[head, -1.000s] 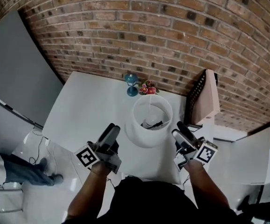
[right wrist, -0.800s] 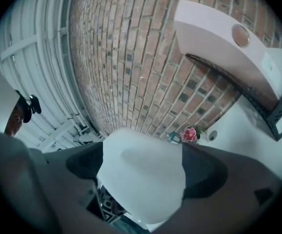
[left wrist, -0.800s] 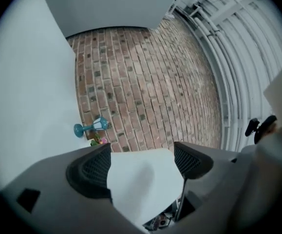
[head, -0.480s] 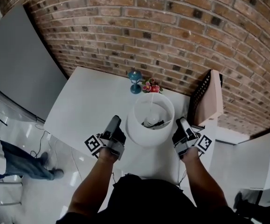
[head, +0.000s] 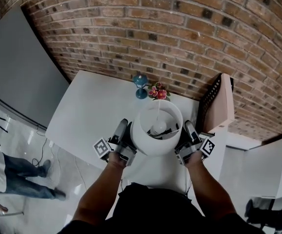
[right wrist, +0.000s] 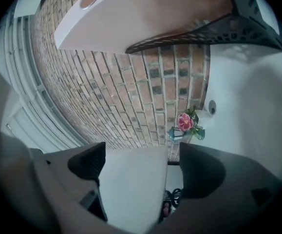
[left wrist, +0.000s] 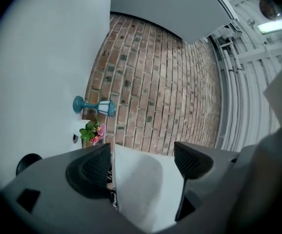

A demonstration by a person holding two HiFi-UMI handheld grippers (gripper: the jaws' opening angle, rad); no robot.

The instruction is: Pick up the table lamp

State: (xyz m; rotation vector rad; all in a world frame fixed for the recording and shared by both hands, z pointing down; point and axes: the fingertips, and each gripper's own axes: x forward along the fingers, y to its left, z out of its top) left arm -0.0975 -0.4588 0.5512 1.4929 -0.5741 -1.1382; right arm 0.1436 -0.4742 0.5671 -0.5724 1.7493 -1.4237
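— Starting from the near side: sitting where, the two tools?

— Flanking the table lamp point(head: 155, 145), one at each side of its white shade. Holding the left hand-held gripper point(left wrist: 143, 157) rolled onto its side, jaws standing apart, with the thin wall of the shade passing between them. Not pressing on it yet, as far as visible.

— Doing the same on the other side?

— Yes, mirroring. Keeping the right hand-held gripper point(right wrist: 141, 162) apart over the wall too, having just been closing a little. Probably taking the shade from two sides because of its width: seeming too broad for one pair of jaws, and likely too light to be pinched at one place without tilting.

— Resting where, the lamp itself?

— Standing upright on the white counter point(head: 87, 111), toward its near side. Hiding its base under the shade, so judging only: not lifted yet. Showing a dark wire frame inside the open top.

— Needing what next, then?

— Closing both pairs evenly on the wall, then raising together and level; otherwise risking a bent shade.

— Anything standing behind?

— Standing behind the lamp, a small blue lantern point(head: 141, 87) and some pink flowers point(head: 159, 92), close to the brick wall point(head: 189, 33). Probably not disturbing a straight lift.
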